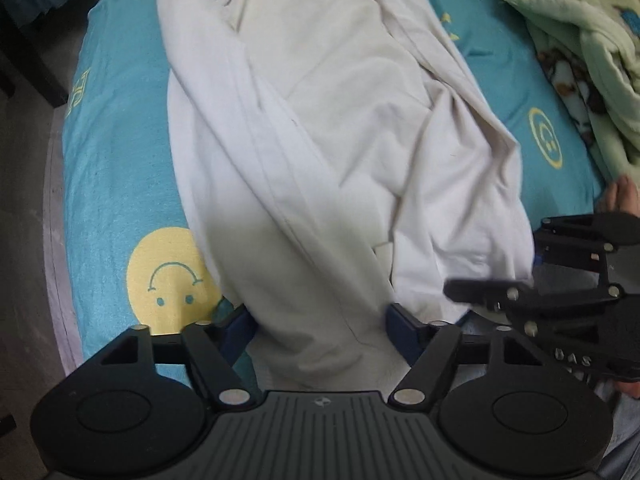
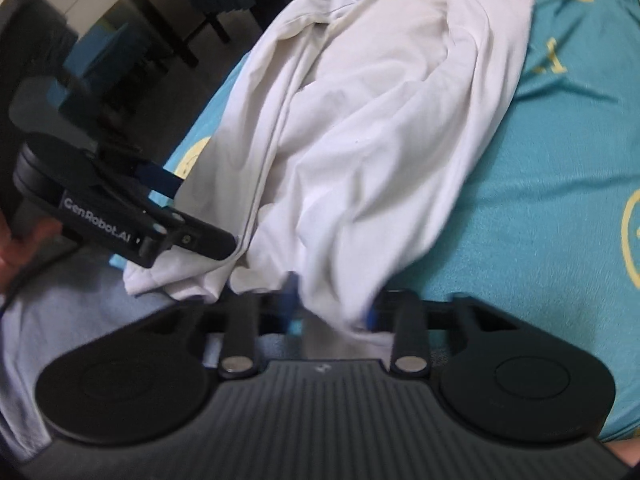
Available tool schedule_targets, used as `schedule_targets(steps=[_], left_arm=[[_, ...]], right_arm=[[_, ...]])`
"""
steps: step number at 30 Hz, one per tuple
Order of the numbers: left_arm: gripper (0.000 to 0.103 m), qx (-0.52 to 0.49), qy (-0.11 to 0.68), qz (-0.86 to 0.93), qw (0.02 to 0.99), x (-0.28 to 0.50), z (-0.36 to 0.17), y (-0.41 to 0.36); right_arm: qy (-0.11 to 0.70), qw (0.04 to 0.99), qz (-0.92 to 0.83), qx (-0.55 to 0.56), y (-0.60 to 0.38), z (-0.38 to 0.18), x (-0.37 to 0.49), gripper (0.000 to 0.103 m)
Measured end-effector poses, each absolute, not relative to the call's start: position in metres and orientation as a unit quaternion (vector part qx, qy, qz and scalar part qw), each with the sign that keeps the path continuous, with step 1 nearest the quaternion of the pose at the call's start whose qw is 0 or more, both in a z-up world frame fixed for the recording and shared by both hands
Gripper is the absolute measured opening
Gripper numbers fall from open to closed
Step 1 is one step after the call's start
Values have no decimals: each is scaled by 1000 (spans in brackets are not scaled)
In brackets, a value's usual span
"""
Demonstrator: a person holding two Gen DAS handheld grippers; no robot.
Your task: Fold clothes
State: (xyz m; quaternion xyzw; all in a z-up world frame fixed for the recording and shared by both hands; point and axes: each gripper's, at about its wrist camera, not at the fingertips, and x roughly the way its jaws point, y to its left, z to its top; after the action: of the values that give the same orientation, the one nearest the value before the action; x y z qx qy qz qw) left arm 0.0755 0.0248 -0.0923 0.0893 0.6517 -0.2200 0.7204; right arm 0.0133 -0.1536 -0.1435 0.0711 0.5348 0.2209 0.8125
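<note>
White garment (image 1: 320,128) runs lengthwise near-to-far; left gripper (image 1: 320,320) open astride its near end, right gripper (image 2: 332,304) pinching the near-right edge.

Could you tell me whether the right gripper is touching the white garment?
Touching. The right wrist view shows the white garment bunched between the right gripper fingers, its near edge lying against both blue pads.

A rumpled garment (image 1: 320,128) lies lengthwise on the bedsheet (image 1: 116,160), its near end between the fingers of the left gripper (image 1: 320,320). The right gripper (image 2: 332,312) sits just right of it, apparently at the same hem. A blanket (image 1: 580,40) is heaped at the far right.
</note>
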Motion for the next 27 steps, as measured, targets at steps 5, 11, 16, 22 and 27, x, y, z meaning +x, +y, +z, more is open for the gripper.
schedule_targets(steps=[5,11,16,22,27], left_arm=[[24,71,634,-238,733,63,-77,34],[7,-38,589,-229,774,57,-38,72],[6,-134,518,-237,811,52,25,80],[6,-185,449,-271,831,17,99,68],[6,-189,437,-303,825,-43,111,55]], right_arm=[[510,830,205,88,-170,-129,12,11],[461,852,189,161,-213,-86,9,10],[399,876,172,207,-252,-30,2,10],[338,902,174,205,-285,32,-17,9],[332,911,176,172,-292,37,-75,10]])
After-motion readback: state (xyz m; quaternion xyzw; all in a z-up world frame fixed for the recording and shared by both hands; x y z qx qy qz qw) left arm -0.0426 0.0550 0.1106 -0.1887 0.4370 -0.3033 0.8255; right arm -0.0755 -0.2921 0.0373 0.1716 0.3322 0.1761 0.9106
